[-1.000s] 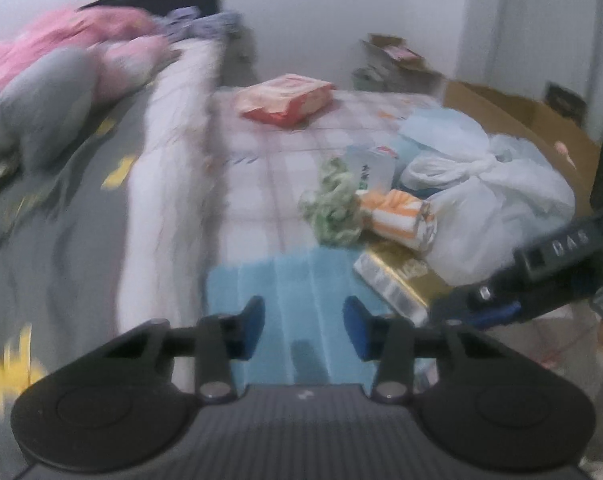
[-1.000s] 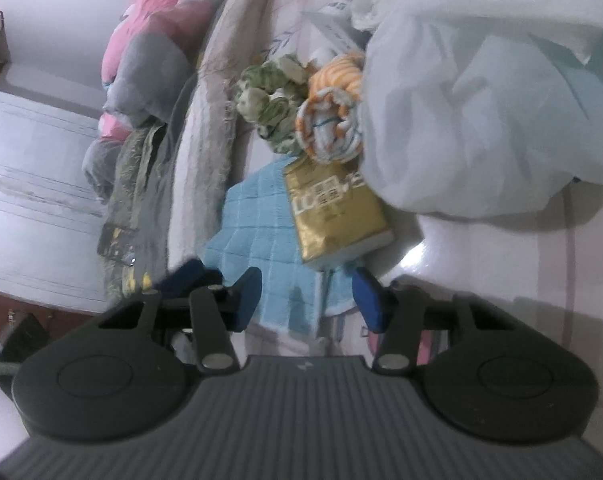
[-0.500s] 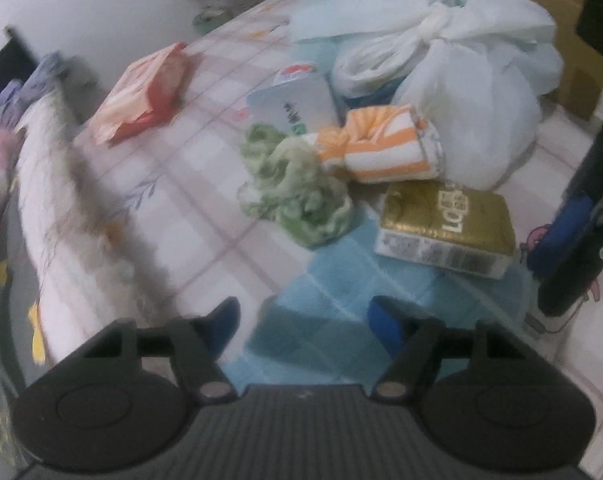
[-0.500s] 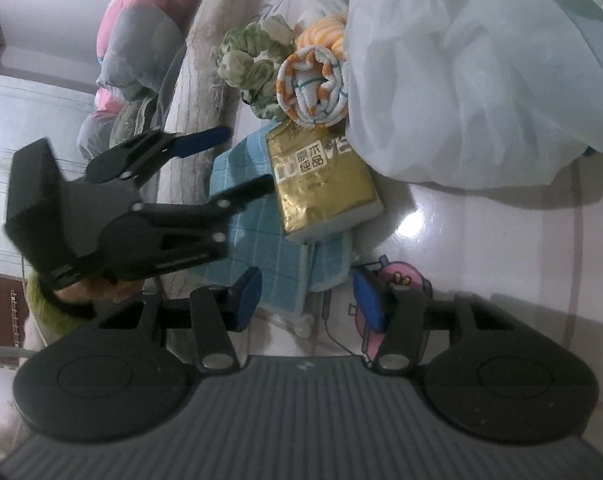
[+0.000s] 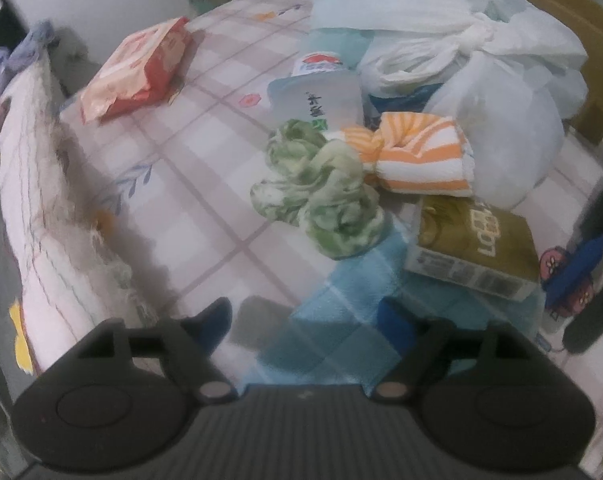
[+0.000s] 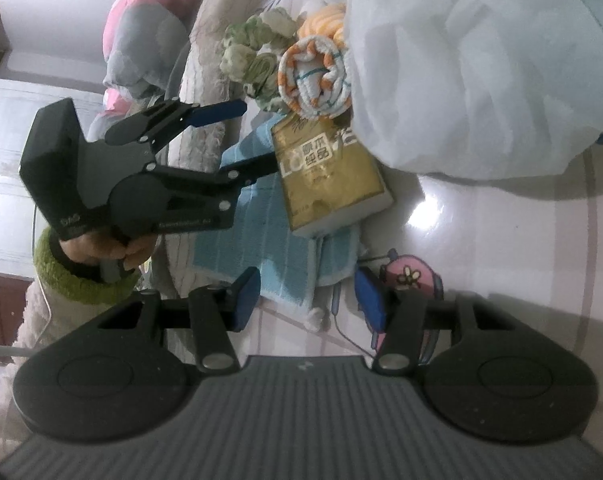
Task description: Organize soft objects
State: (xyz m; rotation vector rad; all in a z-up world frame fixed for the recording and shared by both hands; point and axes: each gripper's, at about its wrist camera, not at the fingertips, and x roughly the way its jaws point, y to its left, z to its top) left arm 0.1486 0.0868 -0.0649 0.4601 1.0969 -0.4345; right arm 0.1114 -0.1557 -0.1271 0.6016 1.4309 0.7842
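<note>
A light blue towel lies flat on the checked tablecloth, with a gold tissue pack on its far corner. A crumpled green cloth and a rolled orange-striped towel lie just beyond. My left gripper is open and empty, low over the blue towel's near left edge. In the right wrist view the blue towel lies ahead with the gold pack on it. My right gripper is open and empty, just off the towel's near corner. The left gripper shows there too, open above the towel.
A large white plastic bag fills the far right. A red-and-white packet lies at the far left of the table. A clear tub stands behind the cloths. Bedding borders the table's left edge. A cardboard box is behind the bag.
My left gripper has swung from facing the bed to pointing down at the table and moved in over the blue towel. My right gripper has drawn closer to the towel's corner.
</note>
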